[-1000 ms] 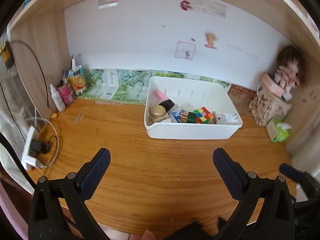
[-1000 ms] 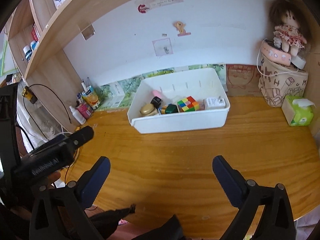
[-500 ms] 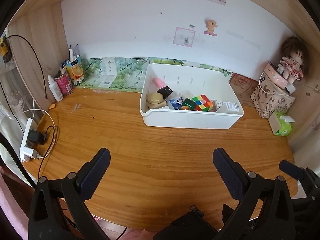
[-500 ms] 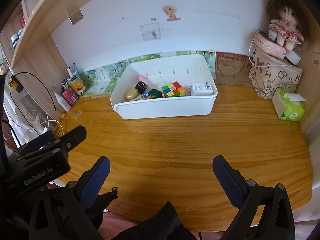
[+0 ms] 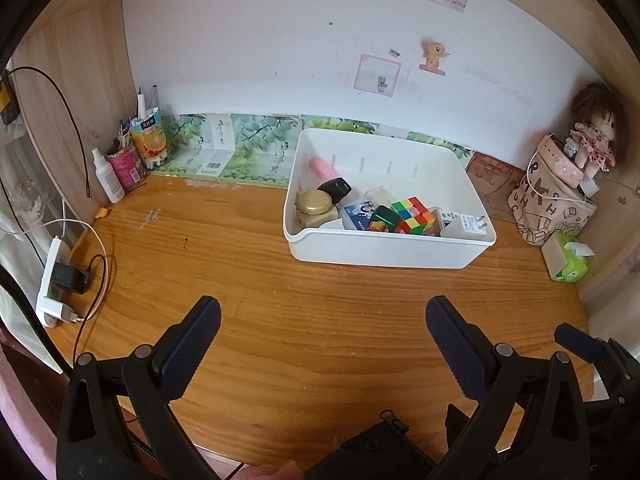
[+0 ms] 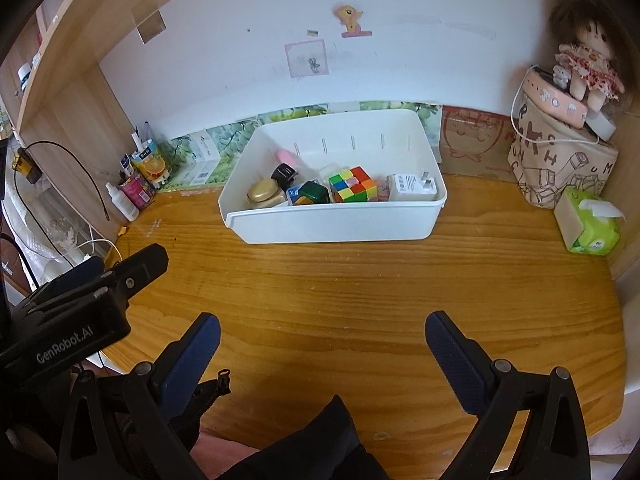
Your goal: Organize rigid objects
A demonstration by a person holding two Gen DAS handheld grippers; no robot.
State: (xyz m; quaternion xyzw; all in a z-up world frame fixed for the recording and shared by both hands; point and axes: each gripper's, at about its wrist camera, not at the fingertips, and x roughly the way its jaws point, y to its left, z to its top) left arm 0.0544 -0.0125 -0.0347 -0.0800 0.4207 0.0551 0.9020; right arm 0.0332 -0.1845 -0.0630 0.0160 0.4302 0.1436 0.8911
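Wooden desk [image 5: 280,320]: only right wrist shows left gripper [image 6: 120,280].

Wooden desk [image 5: 280,320] in a wood-panelled alcove [image 5: 80,80], white back wall [image 5: 260,60] with stickers, daylight, curtain [image 5: 20,200] at left.

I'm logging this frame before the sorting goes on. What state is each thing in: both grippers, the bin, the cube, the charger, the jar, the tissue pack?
Left gripper: open, empty.
Right gripper: open, empty.
White bin: uncovered, holding items, on the desk.
Puzzle cube: scrambled, in the bin.
White charger: unplugged, prongs out, in the bin.
Gold-lidded jar: lid on.
Green tissue pack: tissue sticking out.
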